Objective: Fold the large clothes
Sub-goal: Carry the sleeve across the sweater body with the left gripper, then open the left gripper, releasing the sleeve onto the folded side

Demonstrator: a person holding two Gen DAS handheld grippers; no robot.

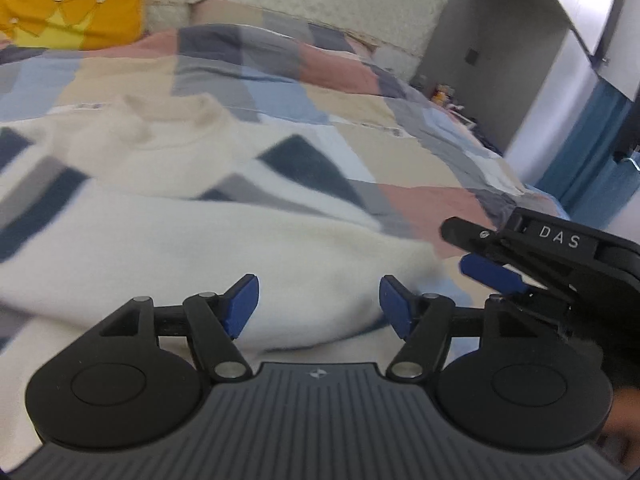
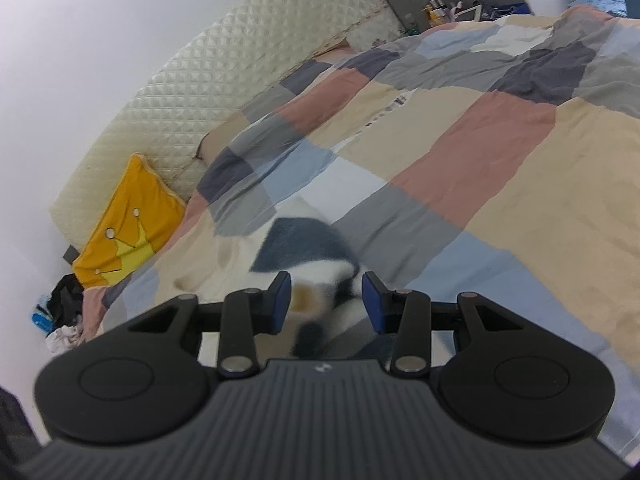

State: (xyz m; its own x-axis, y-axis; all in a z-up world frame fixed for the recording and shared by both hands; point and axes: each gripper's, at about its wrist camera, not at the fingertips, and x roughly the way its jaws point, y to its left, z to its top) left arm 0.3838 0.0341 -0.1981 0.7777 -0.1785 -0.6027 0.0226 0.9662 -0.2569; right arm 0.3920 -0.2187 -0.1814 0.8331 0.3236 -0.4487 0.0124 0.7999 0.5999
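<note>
Left wrist: sweater (image 1: pixel 208 240) under parted left gripper (image 1: pixel 319 306), apparently loose

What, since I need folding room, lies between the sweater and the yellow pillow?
Only bare patchwork quilt between sweater and pillow; both wrist views show it.

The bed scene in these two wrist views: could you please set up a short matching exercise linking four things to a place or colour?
Column one:
1. sweater
2. cushion
3. quilt
4. headboard

Column two:
A. yellow-orange with a crown
B. quilted cream panel against the wall
C. patchwork of pink, beige, grey and blue
D. cream with dark blue and grey patches, lying on the bed

Pairs: 1-D, 2-A, 3-C, 4-B
</note>
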